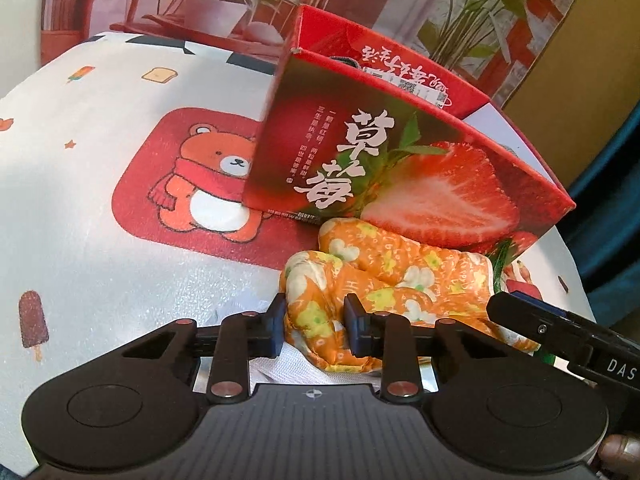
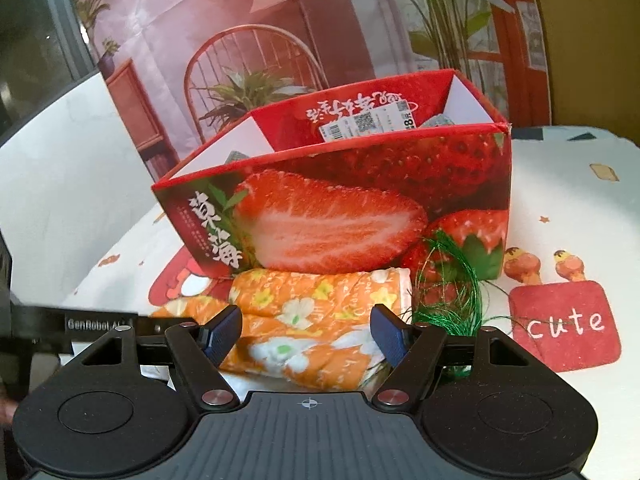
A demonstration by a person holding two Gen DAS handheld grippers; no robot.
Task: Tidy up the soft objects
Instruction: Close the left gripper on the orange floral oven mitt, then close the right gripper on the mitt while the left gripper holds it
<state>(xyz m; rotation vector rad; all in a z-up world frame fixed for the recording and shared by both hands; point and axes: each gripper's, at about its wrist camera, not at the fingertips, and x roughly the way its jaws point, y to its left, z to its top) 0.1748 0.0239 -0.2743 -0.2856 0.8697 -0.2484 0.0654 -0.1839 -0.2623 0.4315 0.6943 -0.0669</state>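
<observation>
The left gripper (image 1: 314,322) pinches the orange flowery cloth (image 1: 384,276) at lower middle. The right gripper (image 2: 306,334) is apart around it — the strawberry box (image 2: 340,208) waits just above.

A table (image 1: 80,128) was covered with a white cloth (image 2: 576,184) full of little pictures. A red strawberry box (image 2: 360,208) stood on it. Right in front of the box lay a soft orange bundle with flowers (image 2: 320,312), touching the box. Beside the bundle, at the box's corner, lay a tangle of green thread (image 2: 448,300). The cloth showed a bear picture (image 1: 208,184) next to the box and a red patch saying "cute" (image 2: 564,324).
</observation>
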